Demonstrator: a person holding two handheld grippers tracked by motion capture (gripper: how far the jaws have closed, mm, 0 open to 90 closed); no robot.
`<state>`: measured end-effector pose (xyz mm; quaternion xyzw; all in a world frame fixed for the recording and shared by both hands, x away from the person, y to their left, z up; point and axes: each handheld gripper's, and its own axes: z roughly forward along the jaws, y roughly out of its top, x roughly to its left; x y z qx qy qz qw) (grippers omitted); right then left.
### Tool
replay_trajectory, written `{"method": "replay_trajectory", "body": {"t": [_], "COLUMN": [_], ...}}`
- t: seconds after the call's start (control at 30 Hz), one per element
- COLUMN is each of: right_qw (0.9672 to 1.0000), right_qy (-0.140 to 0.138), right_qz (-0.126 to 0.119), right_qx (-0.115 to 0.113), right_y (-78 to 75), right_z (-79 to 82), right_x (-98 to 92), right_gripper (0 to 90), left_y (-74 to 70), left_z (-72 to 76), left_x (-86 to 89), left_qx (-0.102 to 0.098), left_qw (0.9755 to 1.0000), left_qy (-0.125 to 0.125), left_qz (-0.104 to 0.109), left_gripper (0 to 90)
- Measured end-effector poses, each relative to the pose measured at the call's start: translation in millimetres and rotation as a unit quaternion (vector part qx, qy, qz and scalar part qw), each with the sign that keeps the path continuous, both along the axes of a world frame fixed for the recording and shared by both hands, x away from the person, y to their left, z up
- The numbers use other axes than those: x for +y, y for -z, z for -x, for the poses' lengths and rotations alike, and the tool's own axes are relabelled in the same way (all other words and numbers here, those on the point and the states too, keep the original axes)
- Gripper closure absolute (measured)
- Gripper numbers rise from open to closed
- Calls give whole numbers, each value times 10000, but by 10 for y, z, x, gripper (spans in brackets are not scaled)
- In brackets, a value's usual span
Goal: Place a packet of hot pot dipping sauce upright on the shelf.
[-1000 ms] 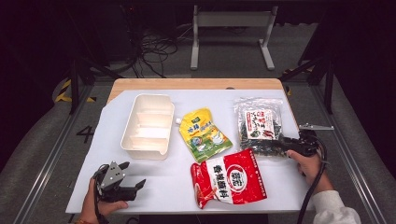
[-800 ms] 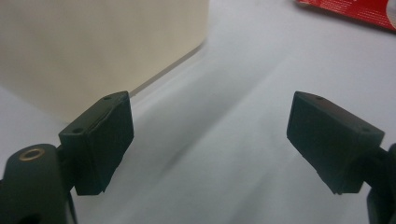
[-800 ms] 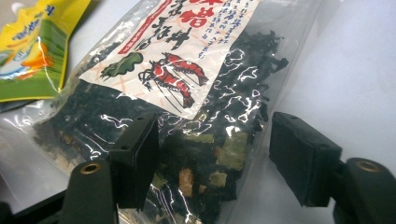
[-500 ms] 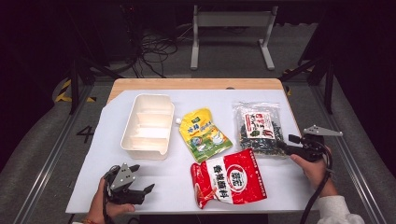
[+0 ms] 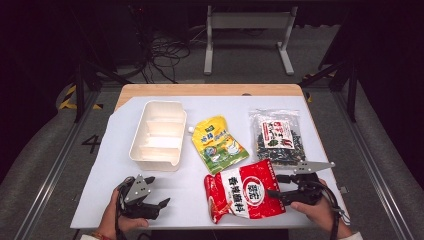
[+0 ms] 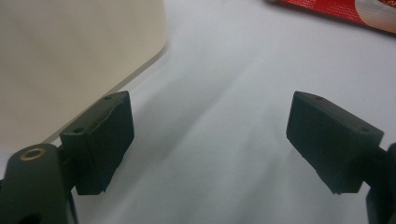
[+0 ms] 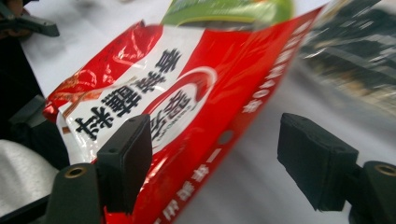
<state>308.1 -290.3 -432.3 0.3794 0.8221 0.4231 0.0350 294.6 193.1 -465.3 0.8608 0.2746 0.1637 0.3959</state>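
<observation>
A red snack bag (image 5: 245, 192) (image 7: 177, 93) lies flat near the table's front edge. My right gripper (image 5: 274, 193) (image 7: 215, 158) lies level at the bag's right edge and points left. Its jaws have just been opening and stand wide. The bag's edge runs between them, and neither pad presses on it. My left gripper (image 5: 161, 203) (image 6: 210, 140) rests at the front left, open, with bare table between its pads. It sits just in front of the white divided tray (image 5: 137, 150) (image 6: 70, 56).
A yellow-green spout pouch (image 5: 217, 145) lies mid-table beside the tray. A clear bag of dark dried food (image 5: 277, 137) lies at the right, behind my right hand. The white table top (image 5: 200, 102) ends in a wooden strip at the back. Cables and a metal stand are on the floor beyond.
My right gripper has moved from beside the dark bag toward the near edge, to the red bag's right side, and its jaws have widened. The left hand has barely shifted.
</observation>
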Motion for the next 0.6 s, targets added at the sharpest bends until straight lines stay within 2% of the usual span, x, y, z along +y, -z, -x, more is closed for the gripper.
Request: {"method": "replay_trajectory", "body": {"t": [0.1, 0.13, 0.23, 0.3, 0.4, 0.43, 0.47, 0.5, 0.53, 0.6], "right_qw": [9995, 9986, 9967, 9960, 9950, 9950, 9939, 9939, 9921, 9892], "right_qy": [-169, -374, -660, -805, -990, -990, -1086, -1086, -1188, -1329], "right_qz": [115, 95, 148, 110, 74, 74, 146, 146, 256, 394], "right_qx": [235, 365, 452, 361, 137, 137, -92, -92, -302, -472], "right_y": [79, 116, 146, 137, 49, 49, -22, -22, -88, -141], "right_z": [-18, -27, -31, -29, -38, -38, -50, -50, -65, -77], "right_x": [78, 111, 166, 186, 237, 237, 290, 290, 359, 425], "right_gripper": [287, 371, 564, 735, 848, 848, 893, 893, 896, 897], "left_y": [0, -5, -24, -43, -84, -84, -101, -120, -162, -204], "left_z": [-7, -19, -36, -49, -78, -78, -90, -104, -130, -162], "left_x": [-21, -50, -96, -131, -228, -228, -278, -318, -404, -476], "left_qx": [16, 21, 4, 6, -11, -11, -17, -35, -58, -89], "left_qw": [10000, 10000, 9999, 9998, 9994, 9994, 9992, 9989, 9984, 9976], "left_qy": [26, 75, 132, 195, 320, 320, 384, 445, 551, 658], "left_qz": [-8, -13, 9, 54, 104, 104, 120, 117, 146, 180], "left_gripper": [157, 157, 157, 157, 157, 157, 157, 157, 157, 157]}}
